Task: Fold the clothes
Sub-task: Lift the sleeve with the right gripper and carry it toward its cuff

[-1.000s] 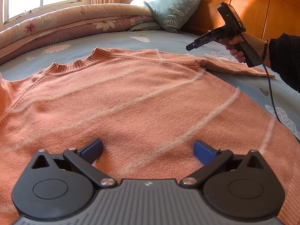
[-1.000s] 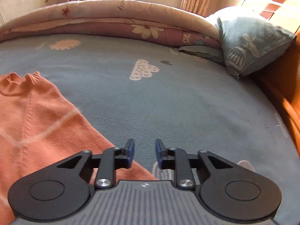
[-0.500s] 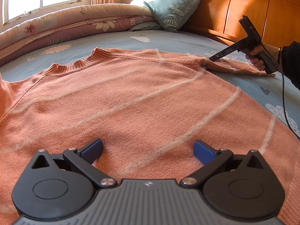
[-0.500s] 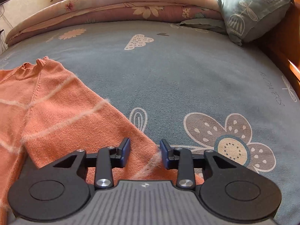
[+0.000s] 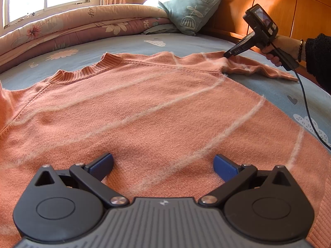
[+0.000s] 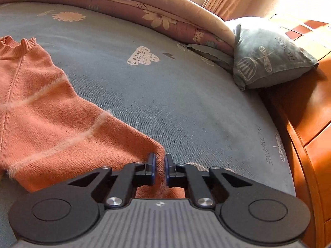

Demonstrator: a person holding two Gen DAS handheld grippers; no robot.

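An orange knit sweater [image 5: 155,103] with pale fuzzy stripes lies flat on the bed, collar toward the window. My left gripper [image 5: 163,164] hovers open just above the sweater's body, with nothing pinched between its blue pads. In the left wrist view, a hand holds my right gripper [image 5: 227,54] with its tip on the right sleeve [image 5: 258,68]. In the right wrist view, the right gripper [image 6: 159,165] is closing its jaws, and a raised fold of the sleeve's edge [image 6: 124,144] is pinched between the pads.
A blue patterned sheet [image 6: 165,93] covers the bed. A rolled floral quilt [image 5: 72,33] lies along the window side, with a teal pillow [image 5: 190,10] against the wooden headboard [image 5: 269,6]. A black cable [image 5: 306,103] trails from the right gripper across the sheet.
The right gripper came down from above the sheet onto the sleeve, rolled, and its jaws narrowed onto the fabric. The left gripper has not moved.
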